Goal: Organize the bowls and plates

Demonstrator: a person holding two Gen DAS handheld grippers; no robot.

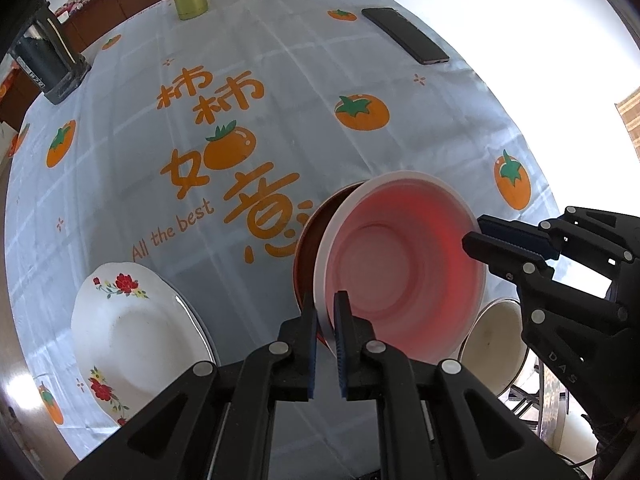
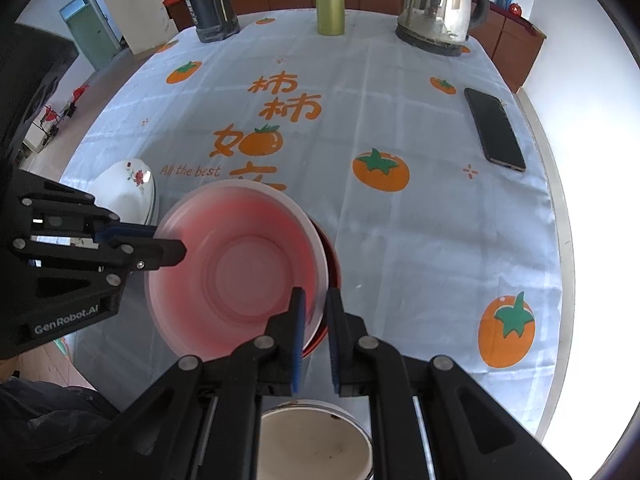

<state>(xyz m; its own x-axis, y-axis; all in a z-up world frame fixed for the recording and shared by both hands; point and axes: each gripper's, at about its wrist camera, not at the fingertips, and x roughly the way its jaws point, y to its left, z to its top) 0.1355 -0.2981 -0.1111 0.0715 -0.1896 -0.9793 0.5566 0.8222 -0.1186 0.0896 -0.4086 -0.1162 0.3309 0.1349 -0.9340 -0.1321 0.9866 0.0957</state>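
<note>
A translucent white bowl (image 1: 400, 264) with a pink glow sits tilted inside a red bowl (image 1: 308, 236) on the persimmon-print tablecloth. My left gripper (image 1: 325, 308) is shut on the white bowl's near rim. My right gripper (image 2: 315, 300) is shut on the opposite rim of the white bowl (image 2: 240, 264). The red bowl's (image 2: 335, 264) edge runs in by its fingers, and I cannot tell whether that edge is pinched too. Each gripper shows in the other's view: the right gripper (image 1: 474, 232) and the left gripper (image 2: 176, 240).
A floral white plate (image 1: 132, 328) lies left of the bowls. A cream bowl (image 2: 316, 440) sits at the near table edge. Farther back are a black phone (image 2: 494, 128), a green flask (image 2: 329, 0), a steel kettle (image 2: 436, 4) and a dark jug (image 2: 208, 4).
</note>
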